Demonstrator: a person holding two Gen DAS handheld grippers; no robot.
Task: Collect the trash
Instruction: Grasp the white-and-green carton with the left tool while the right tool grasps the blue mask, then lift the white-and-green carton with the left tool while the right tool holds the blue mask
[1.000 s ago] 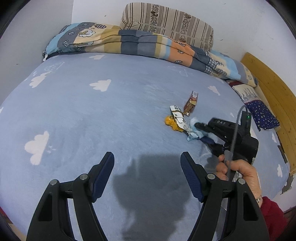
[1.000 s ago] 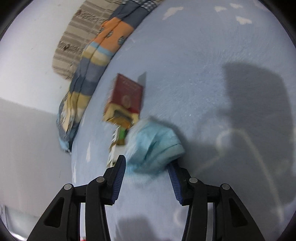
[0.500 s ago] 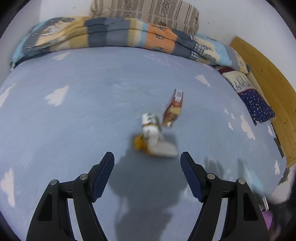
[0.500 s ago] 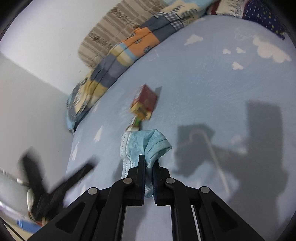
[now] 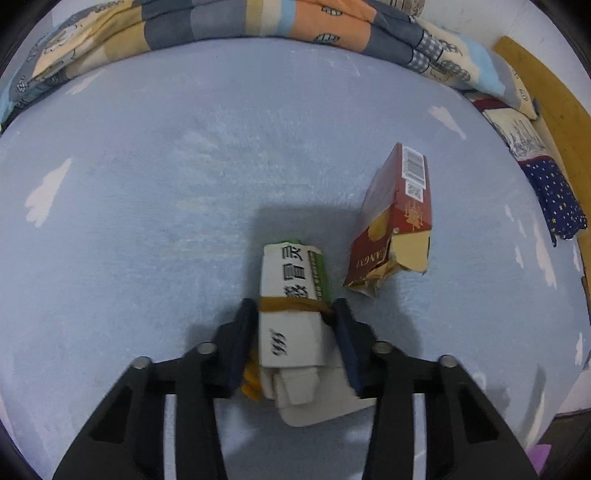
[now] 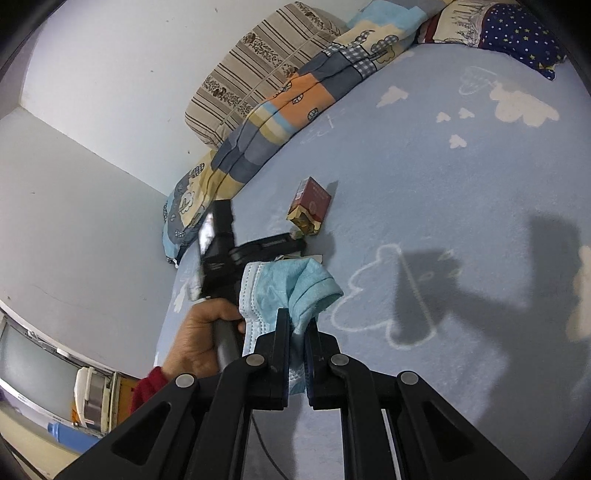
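A white medicine box (image 5: pixel 291 295) with a brown rubber band lies on the blue cloud-print bedsheet (image 5: pixel 147 221). My left gripper (image 5: pixel 295 314) points down at it, and its jaws are closing with the blue pads against the box's two sides. Something orange (image 5: pixel 251 380) and a white paper scrap (image 5: pixel 321 406) lie under the box. A torn red cigarette pack (image 5: pixel 399 218) lies just right of it, also seen as the red pack (image 6: pixel 310 206). My right gripper (image 6: pixel 297 325) is shut on a light blue face mask (image 6: pixel 291 291), held above the bed. A hand (image 6: pixel 207 332) holds the left gripper (image 6: pixel 284 243).
A folded patchwork quilt (image 5: pixel 258 26) and a striped pillow (image 6: pixel 258 70) line the head of the bed. A wooden bed frame (image 5: pixel 546 96) and a dark starry pillow (image 5: pixel 557 195) are at the right edge. Furniture shows beyond the bed's left side (image 6: pixel 92 395).
My left gripper came down over the trash pile and its jaws narrowed onto the white box. My right gripper shut on the blue mask and lifted it off the sheet.
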